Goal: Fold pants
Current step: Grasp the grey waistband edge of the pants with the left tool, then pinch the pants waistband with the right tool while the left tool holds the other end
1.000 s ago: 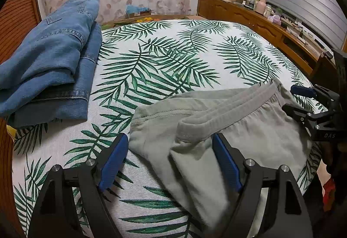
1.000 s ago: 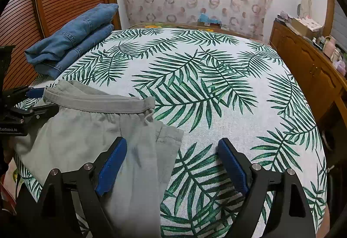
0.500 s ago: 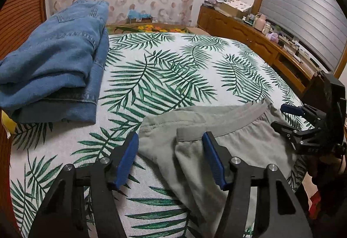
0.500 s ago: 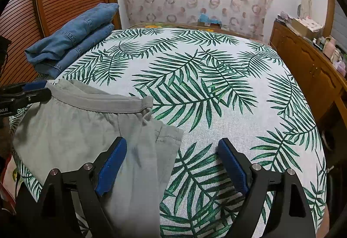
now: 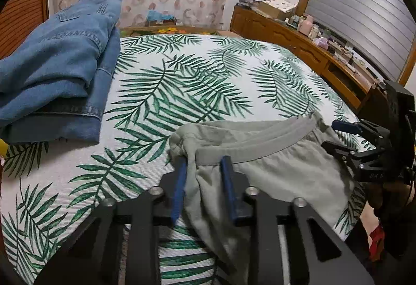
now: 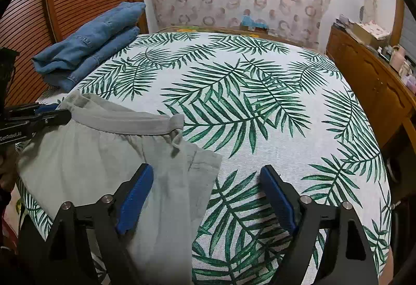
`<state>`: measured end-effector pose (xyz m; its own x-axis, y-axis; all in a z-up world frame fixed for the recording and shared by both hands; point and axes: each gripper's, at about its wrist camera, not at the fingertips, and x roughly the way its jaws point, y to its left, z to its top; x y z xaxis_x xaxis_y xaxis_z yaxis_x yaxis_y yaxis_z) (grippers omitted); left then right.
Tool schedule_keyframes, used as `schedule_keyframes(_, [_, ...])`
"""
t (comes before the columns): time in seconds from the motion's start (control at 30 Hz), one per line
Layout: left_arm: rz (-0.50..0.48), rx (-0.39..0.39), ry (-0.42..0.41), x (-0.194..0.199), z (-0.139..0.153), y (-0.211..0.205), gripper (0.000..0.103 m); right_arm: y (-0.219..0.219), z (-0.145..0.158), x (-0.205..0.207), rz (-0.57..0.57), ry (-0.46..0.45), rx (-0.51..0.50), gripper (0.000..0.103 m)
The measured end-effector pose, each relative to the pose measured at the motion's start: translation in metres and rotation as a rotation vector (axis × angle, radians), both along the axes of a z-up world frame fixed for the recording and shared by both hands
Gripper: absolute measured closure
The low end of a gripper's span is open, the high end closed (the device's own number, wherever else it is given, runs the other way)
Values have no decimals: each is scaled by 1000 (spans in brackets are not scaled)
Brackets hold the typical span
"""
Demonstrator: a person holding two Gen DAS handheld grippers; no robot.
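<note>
While the grey pants lie at the near edge of the leaf-print bedspread, the left gripper is clamped on their waistband corner. The right gripper hangs with fingers wide apart over the bunched leg, and folded jeans sit well apart.

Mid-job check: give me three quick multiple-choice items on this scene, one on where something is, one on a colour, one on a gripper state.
1. Where does the folded denim lie?
A. far left of the bed
B. on the wooden sideboard
C. on the grey pants

2. What colour are the pants?
A. black
B. grey
C. red

3. How is the left gripper?
A. wide open over bare bedspread
B. closed on the waistband
C. out of view

Answers: A, it lies by the slatted door; B, pale grey cloth; B, blue pads pinch the waistband end, while the right gripper stands open.
</note>
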<state>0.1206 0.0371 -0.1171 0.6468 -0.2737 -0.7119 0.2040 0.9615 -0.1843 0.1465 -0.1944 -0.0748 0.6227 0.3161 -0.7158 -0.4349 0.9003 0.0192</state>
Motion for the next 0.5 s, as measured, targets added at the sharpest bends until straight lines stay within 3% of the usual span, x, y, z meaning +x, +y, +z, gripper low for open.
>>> schedule_keyframes(0.27, [9, -32, -43, -7, 9, -1, 83, 0, 2, -3, 19, 5, 6, 30])
schedule_keyframes(0.5, [5, -41, -87, -16, 20, -8, 83, 5, 6, -7, 65, 31, 23, 60])
